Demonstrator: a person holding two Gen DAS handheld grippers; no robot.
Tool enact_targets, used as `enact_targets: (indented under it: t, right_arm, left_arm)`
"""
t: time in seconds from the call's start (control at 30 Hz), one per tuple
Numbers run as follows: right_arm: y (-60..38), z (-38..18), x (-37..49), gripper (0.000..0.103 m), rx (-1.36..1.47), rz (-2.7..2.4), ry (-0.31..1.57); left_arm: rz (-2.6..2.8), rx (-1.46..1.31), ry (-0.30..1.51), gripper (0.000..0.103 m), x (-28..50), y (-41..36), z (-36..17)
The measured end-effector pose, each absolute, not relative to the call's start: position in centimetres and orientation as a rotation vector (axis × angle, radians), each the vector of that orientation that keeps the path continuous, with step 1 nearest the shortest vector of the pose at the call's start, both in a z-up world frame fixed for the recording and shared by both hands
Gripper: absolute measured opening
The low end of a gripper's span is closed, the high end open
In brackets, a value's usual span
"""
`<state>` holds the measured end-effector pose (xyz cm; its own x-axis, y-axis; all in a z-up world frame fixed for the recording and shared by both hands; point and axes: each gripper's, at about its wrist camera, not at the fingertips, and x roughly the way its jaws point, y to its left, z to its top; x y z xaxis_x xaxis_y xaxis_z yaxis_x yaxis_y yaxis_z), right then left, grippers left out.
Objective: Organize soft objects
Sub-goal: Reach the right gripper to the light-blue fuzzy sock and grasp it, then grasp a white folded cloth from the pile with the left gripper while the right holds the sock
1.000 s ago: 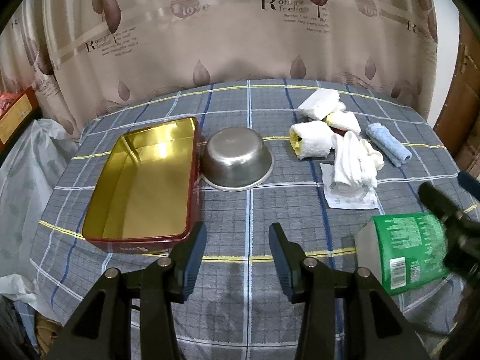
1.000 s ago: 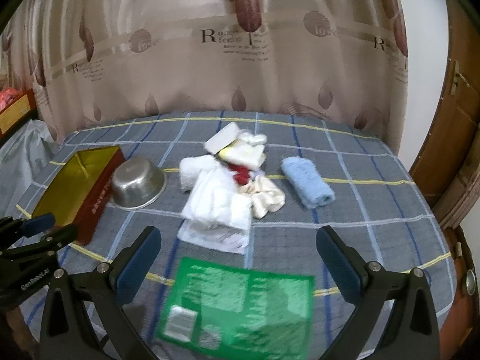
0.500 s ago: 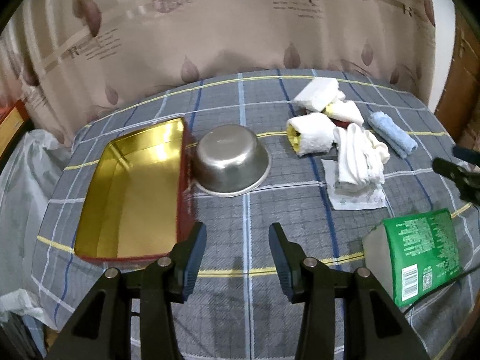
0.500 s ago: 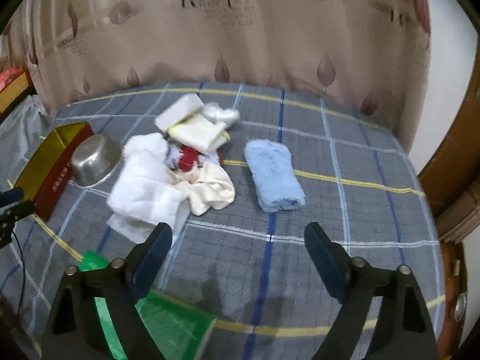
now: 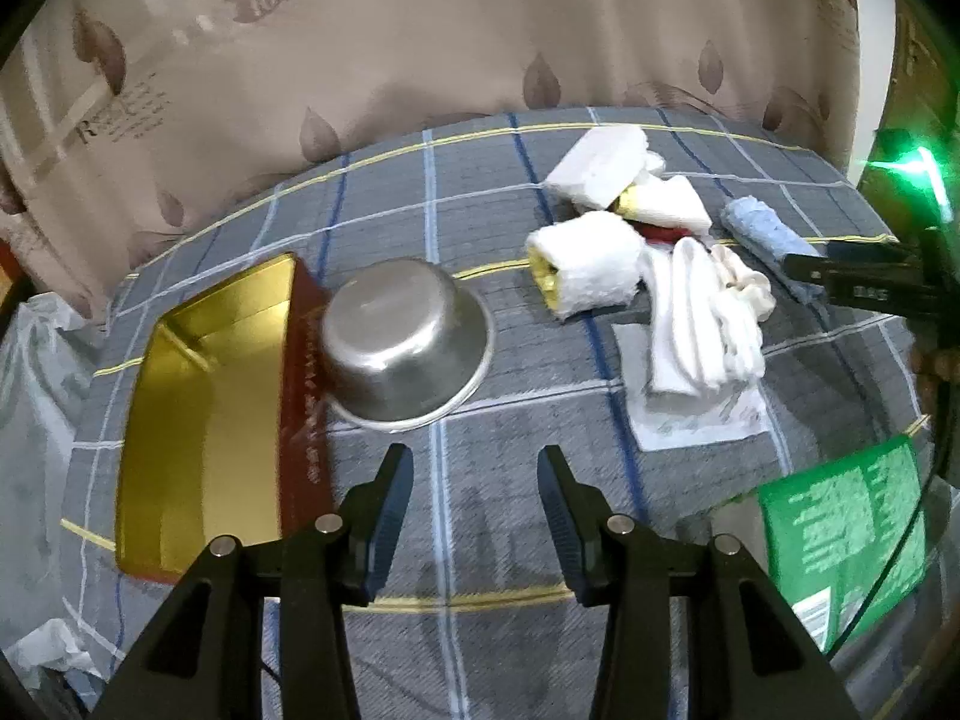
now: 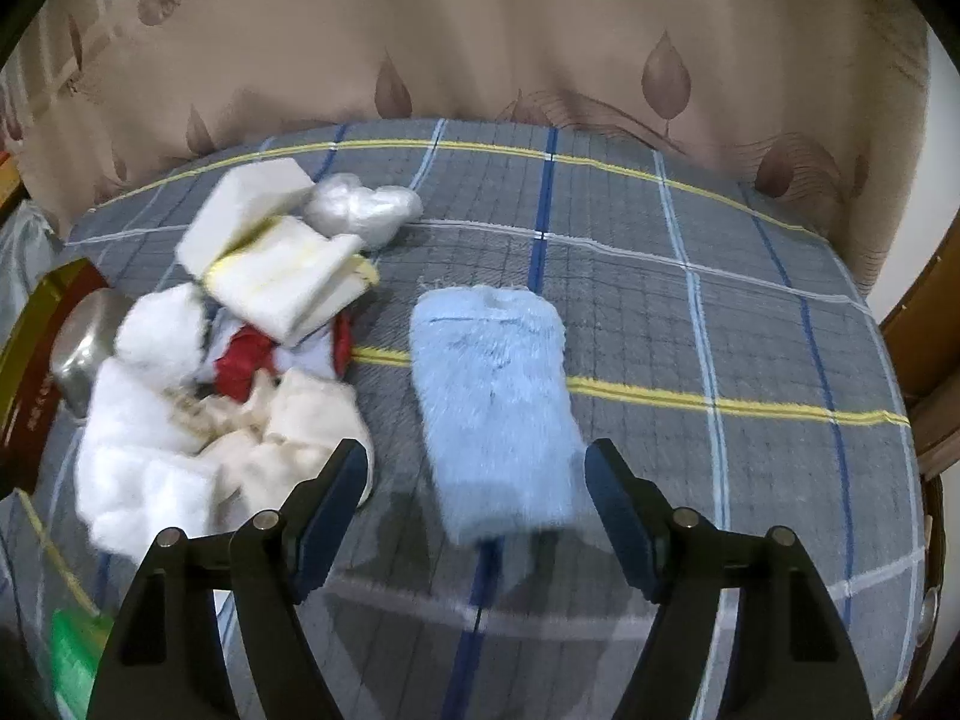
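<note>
Gold tin [image 5: 198,420] empty; steel bowl [image 5: 402,342] inverted; blue towel [image 6: 498,408] just beyond right gripper [image 6: 477,510], jaws spread, narrowing, nothing between.

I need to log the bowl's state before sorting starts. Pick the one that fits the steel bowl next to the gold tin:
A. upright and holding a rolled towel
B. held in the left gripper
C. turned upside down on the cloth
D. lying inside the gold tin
C: in the left wrist view the steel bowl rests rim-down on the checked cloth, its flat base facing up, beside the gold tin and clear of the left gripper.
</note>
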<state>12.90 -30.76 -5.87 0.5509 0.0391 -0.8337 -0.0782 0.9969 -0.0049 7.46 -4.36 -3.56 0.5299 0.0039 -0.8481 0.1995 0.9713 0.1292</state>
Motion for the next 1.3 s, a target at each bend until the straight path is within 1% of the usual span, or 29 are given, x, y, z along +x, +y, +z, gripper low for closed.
enact_targets:
  t: [0.07, 0.13, 0.33, 0.37, 0.43, 0.5, 0.6, 0.83, 0.87, 0.9, 1.03, 1.3]
  right_arm:
    - [-30.8, -6.6, 13.7, 0.071, -0.042, 0.068, 0.993]
    - [-30.8, -7.2, 14.3, 0.068, -0.031, 0.069, 0.995]
    - [-30.9, -8.2, 15.2, 0.051, -0.028, 0.036, 0.984]
    - [-31.1, -8.2, 15.2, 0.046, -0.022, 0.028, 0.977]
    - [-31.3, -8.3, 15.2, 0.041, -0.02, 0.021, 0.969]
    - [-31.5, -8.4, 15.0, 0.034, -0.012, 0.015, 0.954]
    - [-31.9, -8.4, 14.2, 0.028, -0.003, 0.004, 0.934]
    - [-32.6, -8.0, 11.6, 0.024, 0.057, -0.033, 0.91]
    - [-32.6, -7.8, 11.1, 0.024, 0.063, -0.034, 0.902]
    - [-32.6, -7.6, 10.8, 0.024, 0.064, -0.035, 0.894]
    - [-32.5, -7.1, 9.5, 0.023, 0.047, -0.042, 0.877]
    - [-31.7, -8.7, 9.1, 0.024, 0.003, -0.051, 0.882]
  left_arm:
    - [-0.132, 0.217, 1.017, 0.044, 8.0, -4.7, -3.6]
    - [-0.14, 0.225, 1.02, 0.044, 8.5, -5.1, -3.5]
    - [-0.217, 0.166, 1.066, 0.044, 10.5, -6.1, -3.0]
    - [-0.23, 0.156, 1.071, 0.044, 10.9, -6.4, -2.9]
    - [-0.255, 0.141, 1.079, 0.044, 11.6, -7.0, -2.5]
    - [-0.277, 0.12, 1.089, 0.044, 12.1, -7.4, -2.3]
    - [-0.315, 0.075, 1.111, 0.044, 13.1, -8.2, -2.1]
    - [-0.39, -0.006, 1.166, 0.044, 15.1, -10.1, -1.6]
    - [-0.39, -0.005, 1.171, 0.046, 15.5, -10.4, -1.6]
    - [-0.39, -0.003, 1.176, 0.047, 15.9, -10.7, -1.7]
    - [-0.4, -0.019, 1.21, 0.048, 17.1, -11.8, -2.8]
    - [-0.383, -0.036, 1.253, 0.048, 19.1, -12.9, -4.5]
